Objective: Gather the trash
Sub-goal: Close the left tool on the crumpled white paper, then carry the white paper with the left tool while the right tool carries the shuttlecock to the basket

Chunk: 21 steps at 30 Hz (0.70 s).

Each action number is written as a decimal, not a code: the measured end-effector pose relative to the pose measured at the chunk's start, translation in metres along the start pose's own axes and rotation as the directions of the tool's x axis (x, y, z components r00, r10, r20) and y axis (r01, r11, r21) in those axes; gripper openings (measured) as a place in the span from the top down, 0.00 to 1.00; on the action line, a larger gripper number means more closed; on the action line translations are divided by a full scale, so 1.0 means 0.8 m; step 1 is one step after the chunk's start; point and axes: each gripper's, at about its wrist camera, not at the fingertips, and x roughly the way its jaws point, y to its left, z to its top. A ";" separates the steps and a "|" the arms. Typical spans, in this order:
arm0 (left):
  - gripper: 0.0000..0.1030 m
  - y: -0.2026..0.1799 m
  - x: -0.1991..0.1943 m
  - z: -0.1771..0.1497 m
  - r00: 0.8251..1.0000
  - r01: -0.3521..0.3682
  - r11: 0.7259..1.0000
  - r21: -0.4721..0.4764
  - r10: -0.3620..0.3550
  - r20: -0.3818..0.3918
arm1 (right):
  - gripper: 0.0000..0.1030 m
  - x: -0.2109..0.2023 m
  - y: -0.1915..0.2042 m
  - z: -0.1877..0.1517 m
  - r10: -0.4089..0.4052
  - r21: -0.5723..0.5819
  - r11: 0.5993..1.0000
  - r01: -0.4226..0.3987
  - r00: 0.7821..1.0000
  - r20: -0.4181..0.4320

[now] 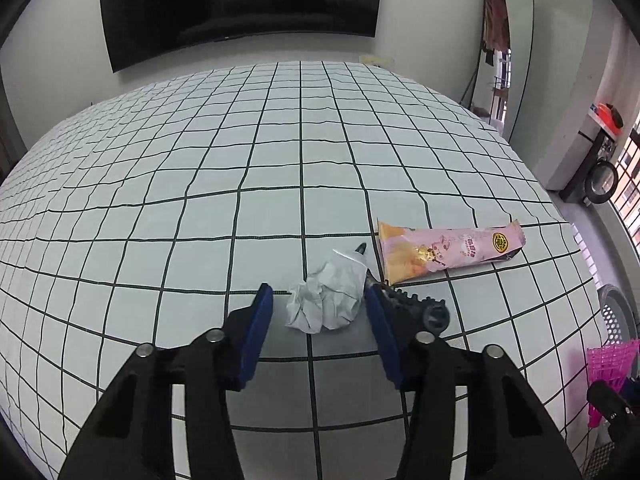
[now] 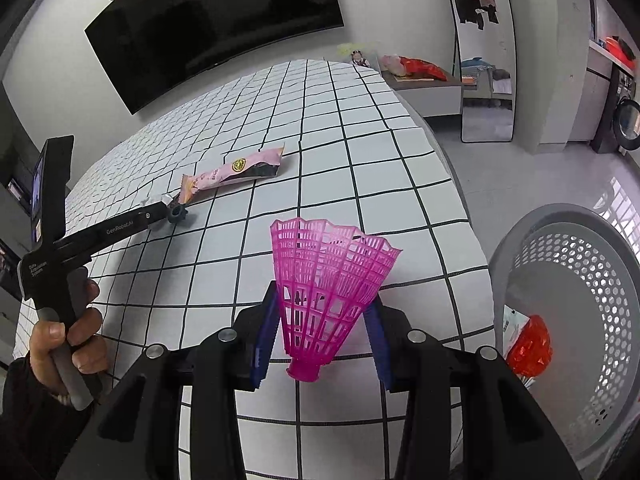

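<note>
Your left gripper [image 1: 318,300] has its fingers spread around the crumpled paper [image 1: 330,298] on the bed [image 1: 200,200], not yet pinching. A pink wrapper [image 1: 448,250] lies at 1 o'clock, a black knob [image 1: 434,316] just right. Next: squeeze, lift. Your right gripper [image 2: 326,320] clamps the pink shuttlecock [image 2: 328,284]; basket [image 2: 592,264] at 3 o'clock, so swing over and release.

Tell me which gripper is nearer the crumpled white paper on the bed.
Left. The left gripper is open with its fingers on either side of the crumpled white paper. The right gripper is off to the side by the grey basket, holding a pink shuttlecock.
</note>
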 end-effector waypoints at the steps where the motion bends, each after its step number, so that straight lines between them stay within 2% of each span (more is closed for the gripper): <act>1: 0.69 0.001 0.000 0.000 1.000 0.009 1.000 -0.002 -0.009 -0.004 | 0.61 -0.001 0.000 0.000 -0.001 -0.001 1.000 0.001 1.000 0.001; 5: 0.71 0.005 -0.004 -0.002 1.000 0.022 1.000 -0.011 -0.022 0.003 | 0.61 -0.002 0.000 0.000 -0.001 0.001 1.000 0.001 1.000 0.004; 12: 0.71 0.003 -0.030 -0.016 1.000 0.001 1.000 0.002 -0.001 0.020 | 0.61 -0.008 -0.006 0.002 -0.002 0.008 1.000 0.002 1.000 0.016; 21: 0.71 -0.040 -0.073 -0.053 1.000 0.000 0.999 0.054 -0.001 0.026 | 0.61 -0.018 -0.031 -0.007 -0.007 0.028 1.000 0.006 1.000 0.020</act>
